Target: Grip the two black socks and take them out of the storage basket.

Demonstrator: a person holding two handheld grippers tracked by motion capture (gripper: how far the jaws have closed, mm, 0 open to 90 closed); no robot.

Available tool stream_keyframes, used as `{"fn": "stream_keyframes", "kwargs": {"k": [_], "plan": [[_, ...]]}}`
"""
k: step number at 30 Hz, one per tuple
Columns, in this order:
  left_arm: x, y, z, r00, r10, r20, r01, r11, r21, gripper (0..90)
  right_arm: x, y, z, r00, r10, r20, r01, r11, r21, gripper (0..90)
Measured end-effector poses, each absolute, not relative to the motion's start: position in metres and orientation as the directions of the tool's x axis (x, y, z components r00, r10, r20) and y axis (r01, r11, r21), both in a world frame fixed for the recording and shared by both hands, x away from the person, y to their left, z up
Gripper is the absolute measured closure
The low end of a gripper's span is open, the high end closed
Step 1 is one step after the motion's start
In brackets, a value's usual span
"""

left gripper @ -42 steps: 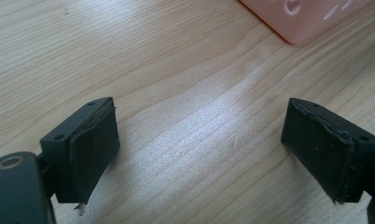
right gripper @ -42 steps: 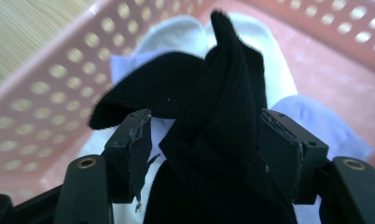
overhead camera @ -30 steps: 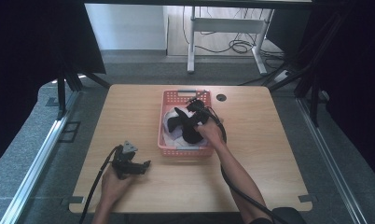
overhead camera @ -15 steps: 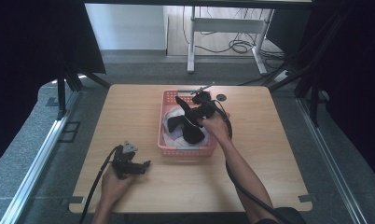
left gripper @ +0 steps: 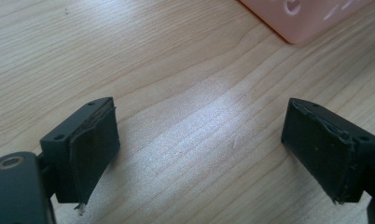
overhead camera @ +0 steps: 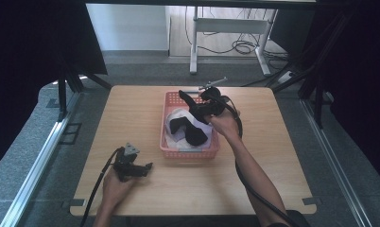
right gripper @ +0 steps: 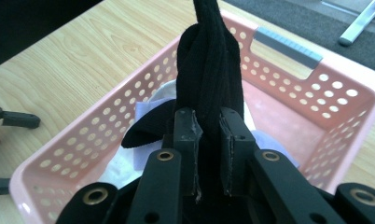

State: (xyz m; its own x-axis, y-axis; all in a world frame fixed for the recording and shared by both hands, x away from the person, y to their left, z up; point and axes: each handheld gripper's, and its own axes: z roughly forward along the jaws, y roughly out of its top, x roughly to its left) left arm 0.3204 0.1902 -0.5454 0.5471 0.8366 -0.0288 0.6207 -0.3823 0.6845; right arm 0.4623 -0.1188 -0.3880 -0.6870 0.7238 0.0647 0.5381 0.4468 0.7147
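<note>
A pink perforated basket (overhead camera: 188, 152) sits mid-table, holding white and lavender cloths (overhead camera: 177, 116) and a black sock (overhead camera: 195, 135). My right gripper (overhead camera: 197, 108) hangs over the basket's far right part, shut on another black sock (overhead camera: 187, 100) that points up and to the left. In the right gripper view that ribbed sock (right gripper: 209, 60) stands up from between the closed jaws of the right gripper (right gripper: 208, 135), above the basket (right gripper: 316, 88). My left gripper (overhead camera: 146, 168) lies on the table at the front left, open. Bare wood lies between its jaws in the left gripper view (left gripper: 199, 144).
The wooden table (overhead camera: 273, 156) has bare wood on both sides of the basket. One basket corner (left gripper: 307, 18) lies just beyond the left gripper. Black cables trail from both grippers. A white desk frame (overhead camera: 226, 28) stands on the floor beyond the table.
The right gripper has risen and drawn back toward the basket's far right corner, lifting the black sock higher out of the pile. The left gripper has stayed put.
</note>
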Motion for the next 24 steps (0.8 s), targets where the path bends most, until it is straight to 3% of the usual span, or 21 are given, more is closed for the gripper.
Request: {"fn": "stream_keyframes", "kwargs": {"k": [24], "plan": [[0.320, 0.190, -0.545, 0.548, 0.836, -0.031, 0.622, -0.383, 0.683, 10.7, 0.442, -0.200, -0.377, -0.600, 0.799, 0.031, 0.539, 0.376, 0.754, 78.7]]}}
